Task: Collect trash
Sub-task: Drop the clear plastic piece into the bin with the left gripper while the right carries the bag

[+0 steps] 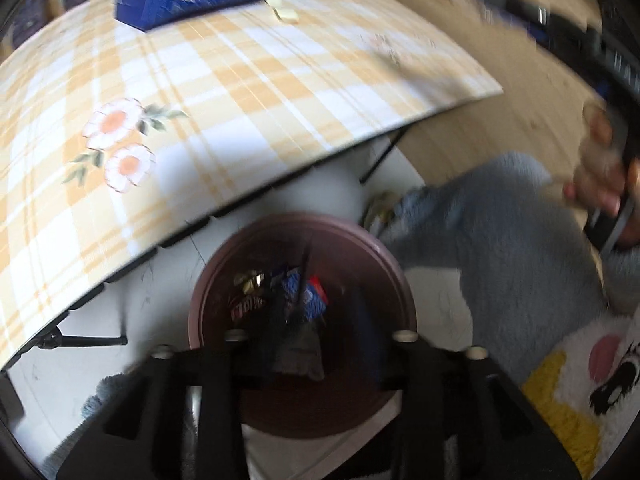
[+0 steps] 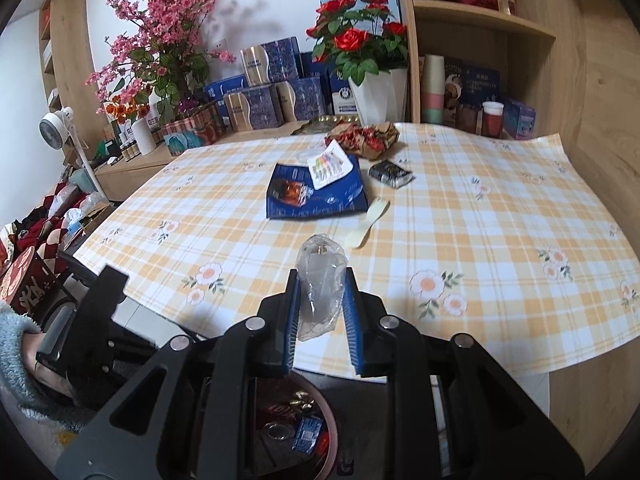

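The table (image 2: pixel 500 216), under a yellow plaid cloth with flowers, fills the middle of the right wrist view. The round brown bin (image 2: pixel 331 420) sits on the floor just off its near edge, at the bottom centre of that frame. The coming move turns on this: the bin lies below the right gripper (image 2: pixel 322 280) and toward the lower edge of the frame. The drop therefore calls for that claw to draw back off the table edge and tip down, rather than reach forward. The right gripper is clenched on a clear plastic wrapper (image 2: pixel 320 256), its blue pads pressing either side. The wrapper is crumpled and see-through, and its long axis runs straight up the frame, sticking out past the fingertips over the cloth. The left hand is the nearer one to the bin. In the blurred left wrist view the left gripper (image 1: pixel 320 320) hangs directly over the bin's mouth (image 1: pixel 304 220), in the lower centre, where coloured packets already lie. Its fingers stand apart, and a dark grey scrap (image 1: pixel 300 352) between them does not span the gap, so I judge it released. More litter lies farther up the table: a blue bag (image 2: pixel 320 196), crumpled red-brown paper (image 2: pixel 364 138), a dark packet (image 2: pixel 390 174) and a pale spoon (image 2: pixel 366 226).
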`<state>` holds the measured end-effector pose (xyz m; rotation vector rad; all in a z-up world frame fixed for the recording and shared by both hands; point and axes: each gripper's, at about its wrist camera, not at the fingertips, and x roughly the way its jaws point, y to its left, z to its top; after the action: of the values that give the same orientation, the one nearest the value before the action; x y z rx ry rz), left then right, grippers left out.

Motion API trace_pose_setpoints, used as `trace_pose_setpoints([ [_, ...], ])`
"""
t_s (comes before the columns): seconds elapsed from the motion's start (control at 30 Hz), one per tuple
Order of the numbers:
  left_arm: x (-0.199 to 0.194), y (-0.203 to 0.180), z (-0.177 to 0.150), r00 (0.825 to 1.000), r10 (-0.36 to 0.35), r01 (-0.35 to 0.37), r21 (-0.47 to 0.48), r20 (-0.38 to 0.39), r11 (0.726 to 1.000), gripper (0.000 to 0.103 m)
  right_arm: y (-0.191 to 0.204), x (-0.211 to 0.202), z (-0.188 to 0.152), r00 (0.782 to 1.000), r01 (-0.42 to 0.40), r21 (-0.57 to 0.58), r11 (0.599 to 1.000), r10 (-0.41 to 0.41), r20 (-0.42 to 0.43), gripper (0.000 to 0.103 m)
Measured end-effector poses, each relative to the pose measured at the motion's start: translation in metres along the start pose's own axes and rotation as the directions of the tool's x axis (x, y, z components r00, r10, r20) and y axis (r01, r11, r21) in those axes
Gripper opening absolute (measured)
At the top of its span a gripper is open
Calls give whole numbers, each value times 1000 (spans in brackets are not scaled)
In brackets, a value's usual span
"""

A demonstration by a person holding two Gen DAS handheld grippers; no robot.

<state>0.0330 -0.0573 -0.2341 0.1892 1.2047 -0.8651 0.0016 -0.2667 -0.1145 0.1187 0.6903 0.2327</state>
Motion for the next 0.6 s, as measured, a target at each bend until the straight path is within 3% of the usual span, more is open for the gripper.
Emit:
trace_pose_setpoints([
  [0.07, -8, -2, 0, 999, 7, -6, -14, 45, 1000, 42, 3, 2, -7, 1000, -20, 2, 1000, 20, -11, 24],
  [0.17, -30, -2, -1, 992, 47, -43, -33, 120, 999, 53, 9, 7, -18, 999, -37, -5, 999, 37, -40, 24],
  [0.23, -47, -3, -5, 980, 75, -68, -47, 183, 997, 69, 16, 12, -28, 996, -52, -13, 999, 51, -69, 24],
  [0.27, -55, -4, -7, 974, 93, -84, -55, 209, 995, 73, 18, 13, -32, 995, -59, -16, 998, 58, -78, 24],
  [0.47, -93, 2, -19, 911, 224, -188, -133, 345, 973, 84, 40, 28, -56, 982, -124, -38, 992, 117, -146, 24],
  [0.6, -109, 5, -33, 856, 315, -255, -194, 410, 947, 90, 56, 40, -71, 970, -159, -64, 985, 144, -196, 24],
])
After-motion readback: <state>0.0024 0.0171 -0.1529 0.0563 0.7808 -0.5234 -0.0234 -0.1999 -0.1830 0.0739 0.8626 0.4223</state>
